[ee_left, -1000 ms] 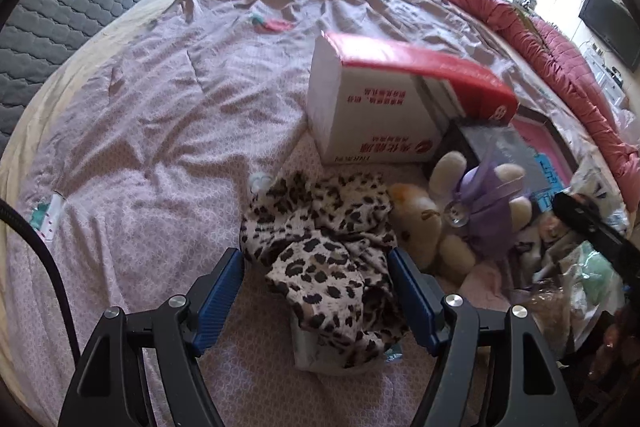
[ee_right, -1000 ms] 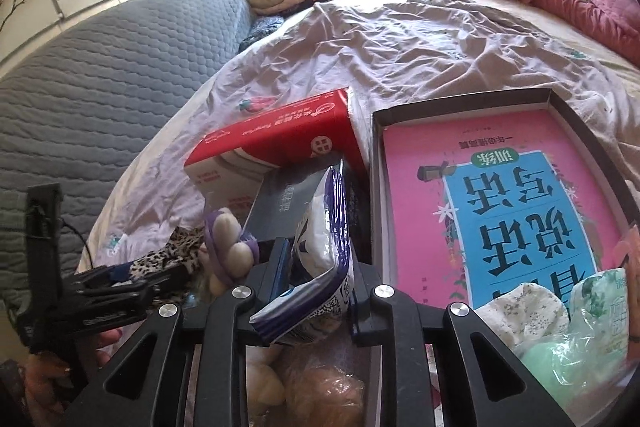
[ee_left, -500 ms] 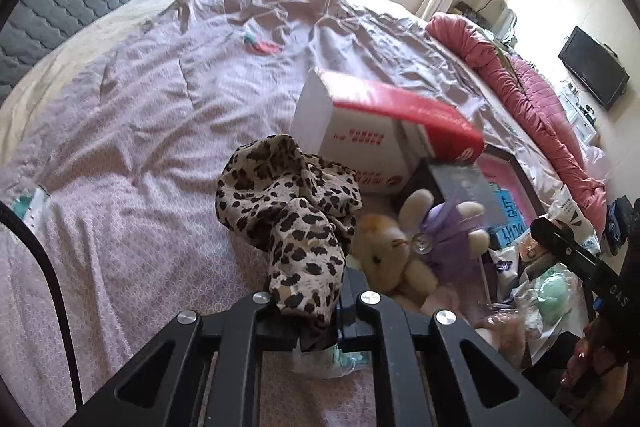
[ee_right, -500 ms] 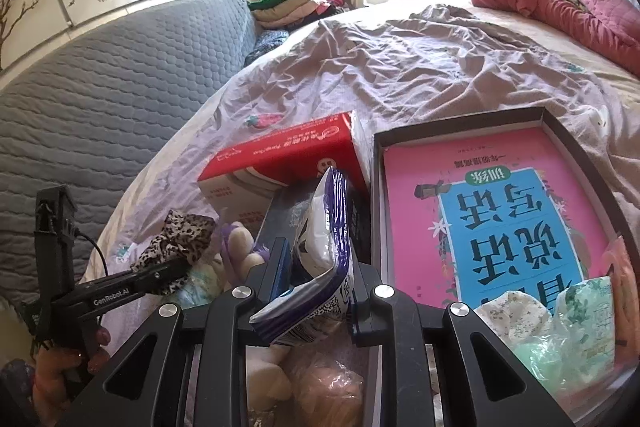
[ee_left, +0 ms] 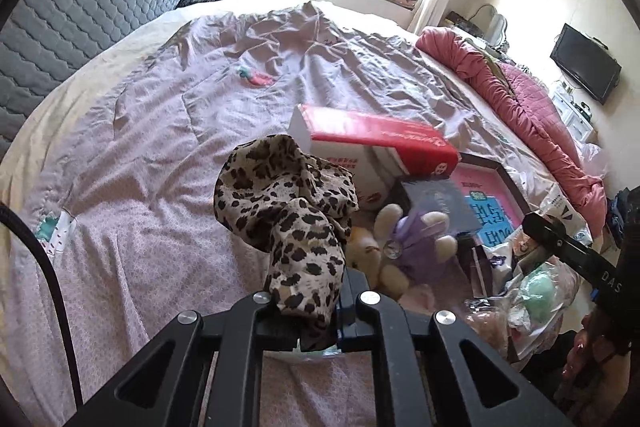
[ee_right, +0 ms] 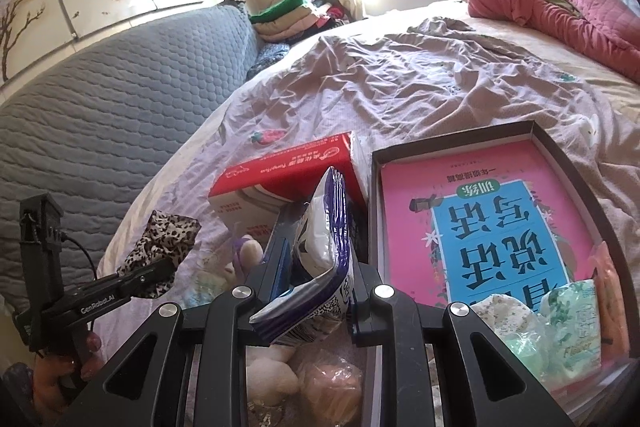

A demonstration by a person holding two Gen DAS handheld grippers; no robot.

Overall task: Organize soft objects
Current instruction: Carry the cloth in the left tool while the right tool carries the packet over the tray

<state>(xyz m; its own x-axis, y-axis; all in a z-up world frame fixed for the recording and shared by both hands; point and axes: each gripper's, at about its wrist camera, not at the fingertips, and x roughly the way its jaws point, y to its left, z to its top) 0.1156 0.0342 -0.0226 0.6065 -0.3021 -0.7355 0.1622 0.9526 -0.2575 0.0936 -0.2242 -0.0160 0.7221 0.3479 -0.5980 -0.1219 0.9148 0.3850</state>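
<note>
My left gripper (ee_left: 310, 311) is shut on a leopard-print cloth (ee_left: 284, 203), which hangs bunched above the purple bedsheet (ee_left: 160, 155); from the right wrist view the same cloth (ee_right: 164, 243) sticks out of that gripper (ee_right: 160, 273) at the left. My right gripper (ee_right: 316, 279) is shut on a white and purple soft packet (ee_right: 320, 251). A purple and cream plush toy (ee_left: 408, 239) lies on the bed beside the cloth. Pale green and floral soft packs (ee_right: 560, 319) sit at the dark tray's near corner.
A red and white carton (ee_left: 360, 151) stands behind the toy. A dark tray (ee_right: 560, 147) holds a pink and blue book (ee_right: 492, 227). A pink quilt (ee_left: 520, 91) runs along the right bed edge, a grey padded headboard (ee_right: 100, 99) on the left. Bagged items lie below the right gripper.
My left gripper closed on the leopard cloth and lifted it off the sheet. The right gripper kept its hold on the packet and rose a little.
</note>
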